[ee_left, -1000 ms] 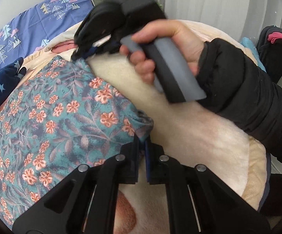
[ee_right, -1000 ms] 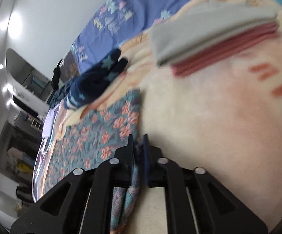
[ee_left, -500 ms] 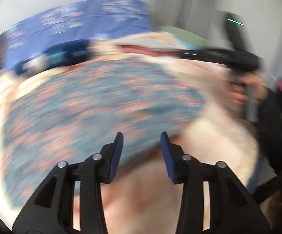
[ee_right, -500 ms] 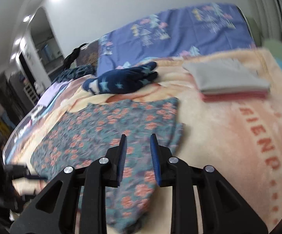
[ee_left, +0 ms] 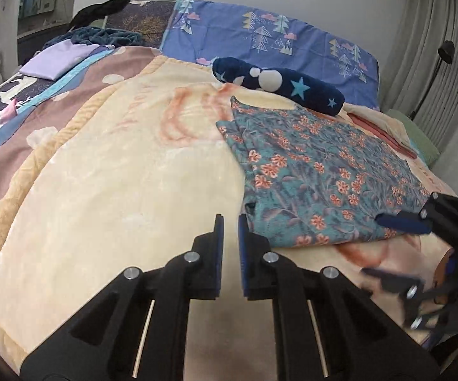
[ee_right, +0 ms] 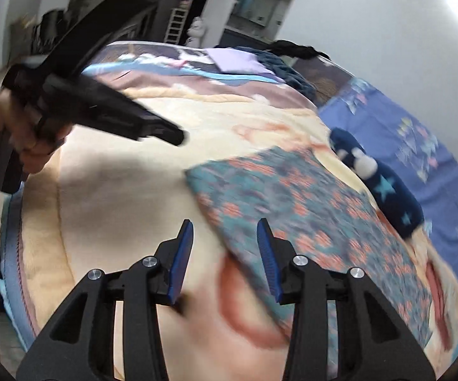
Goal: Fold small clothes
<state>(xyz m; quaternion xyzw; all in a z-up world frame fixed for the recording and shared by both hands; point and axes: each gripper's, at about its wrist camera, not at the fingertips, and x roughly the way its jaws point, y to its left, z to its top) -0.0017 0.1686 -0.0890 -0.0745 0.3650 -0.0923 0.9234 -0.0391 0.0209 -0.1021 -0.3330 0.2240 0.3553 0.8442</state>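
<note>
Right now your left gripper (ee_left: 230, 238) has its 2 fingers drawn close together with only a narrow slit of blanket showing between the blue pads, and nothing is caught in them. It hangs over the cream blanket (ee_left: 127, 171), just beside the near left corner of the floral garment (ee_left: 317, 171). Your right gripper (ee_right: 225, 254) has its fingers spread wide and holds nothing; it sits above the near edge of the same garment, and that view is blurred, so you cannot tell whether a pad touches the cloth.

The floral garment lies flat on the blanket toward your right side, teal with orange flowers, doubled over so that a layered edge shows along its left side. Its surface looks mostly smooth. Beyond its far edge a navy star-print item (ee_left: 279, 85) lies rolled up, and past the far right corner a folded stack (ee_left: 384, 133) with a red layer rests on the blanket.
</note>
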